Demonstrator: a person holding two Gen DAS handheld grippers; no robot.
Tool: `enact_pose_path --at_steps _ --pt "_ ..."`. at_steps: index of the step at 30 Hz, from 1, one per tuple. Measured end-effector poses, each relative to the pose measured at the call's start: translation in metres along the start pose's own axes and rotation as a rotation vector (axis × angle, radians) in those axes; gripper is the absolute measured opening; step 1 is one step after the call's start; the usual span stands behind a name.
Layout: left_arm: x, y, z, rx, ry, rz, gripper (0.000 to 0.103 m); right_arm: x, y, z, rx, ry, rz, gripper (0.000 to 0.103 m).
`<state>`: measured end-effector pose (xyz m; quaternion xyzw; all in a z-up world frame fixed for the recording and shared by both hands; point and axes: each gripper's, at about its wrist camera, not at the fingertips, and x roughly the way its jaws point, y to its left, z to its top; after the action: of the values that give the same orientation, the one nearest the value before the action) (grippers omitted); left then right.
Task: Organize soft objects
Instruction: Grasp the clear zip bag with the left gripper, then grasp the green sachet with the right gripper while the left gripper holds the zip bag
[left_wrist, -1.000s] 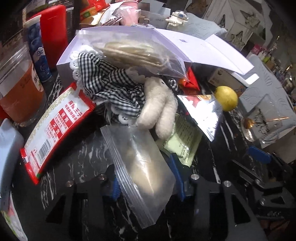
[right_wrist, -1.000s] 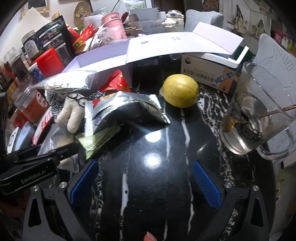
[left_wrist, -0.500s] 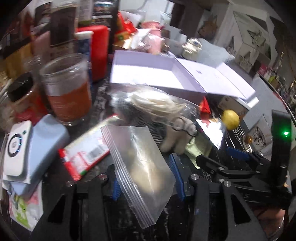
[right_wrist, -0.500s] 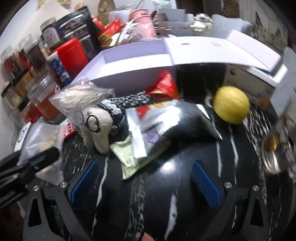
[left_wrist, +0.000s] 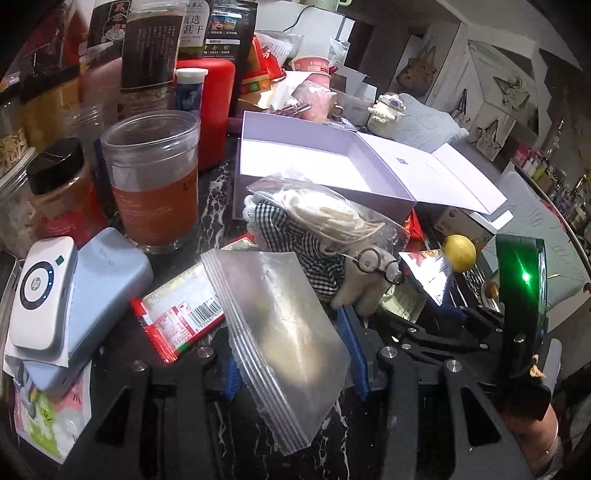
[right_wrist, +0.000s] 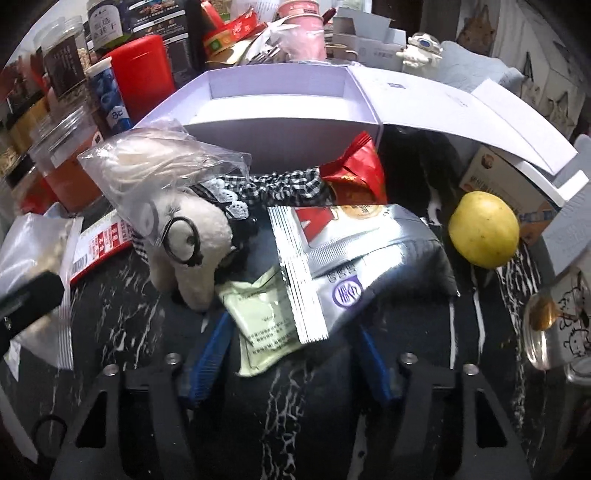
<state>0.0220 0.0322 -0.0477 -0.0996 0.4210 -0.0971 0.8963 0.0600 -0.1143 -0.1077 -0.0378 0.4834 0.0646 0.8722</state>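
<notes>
Clutter: a plush toy (right_wrist: 184, 243) in round glasses lies mid-table under a clear bag (right_wrist: 155, 166) of pale stuff, with checked cloth (right_wrist: 280, 186) running from it toward a red wrapper (right_wrist: 354, 170).
Box: an open white box (right_wrist: 277, 122) stands just behind the pile, its lid flung out to one side.
Packets: a silver pouch (right_wrist: 362, 254) overlaps a green sachet (right_wrist: 262, 325); a red-and-white packet (left_wrist: 181, 314) lies on the table beside the toy.
Fruit: a yellow lemon (right_wrist: 484, 234) sits beside the pouch, near a glass mug (right_wrist: 561, 325) with a spoon.
Far edge: jars, a red canister (left_wrist: 214, 107), a cup of brown liquid (left_wrist: 155, 184) and cartons crowd the table's back edge.
Gadgets: a white HP device (left_wrist: 40, 295) rests on a blue case (left_wrist: 99, 295) by the near edge.
Left claw: (left_wrist: 291, 350) narrowly open and clamped on a zip bag (left_wrist: 284, 325), held up above the table.
Right claw: (right_wrist: 291, 354) its jaws have just been closing, now about half open; the green sachet and the pouch's corner lie between the blue pads, but I cannot tell if the pads press on them.
Table: black marble with white veins (right_wrist: 288, 406), glossy.
Room: white boxes with cat drawings (left_wrist: 491, 96) stand beyond the table.
</notes>
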Motion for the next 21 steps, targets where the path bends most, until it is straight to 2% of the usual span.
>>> enact_pose_path --at_steps 2,5,11,21 --pt "-0.001 -0.001 -0.002 0.002 0.003 -0.005 0.046 -0.004 -0.002 -0.004 -0.004 -0.015 -0.016 0.034" --pt "-0.005 -0.004 -0.006 0.009 0.002 -0.004 0.046 -0.008 -0.009 -0.010 0.011 -0.023 -0.009 0.018" --pt "-0.013 -0.013 -0.013 0.027 -0.002 -0.003 0.046 -0.023 -0.024 -0.034 0.036 -0.042 0.044 0.008" --pt "-0.021 -0.020 -0.021 0.037 -0.013 -0.007 0.046 -0.054 -0.050 -0.081 0.071 0.013 0.078 0.008"
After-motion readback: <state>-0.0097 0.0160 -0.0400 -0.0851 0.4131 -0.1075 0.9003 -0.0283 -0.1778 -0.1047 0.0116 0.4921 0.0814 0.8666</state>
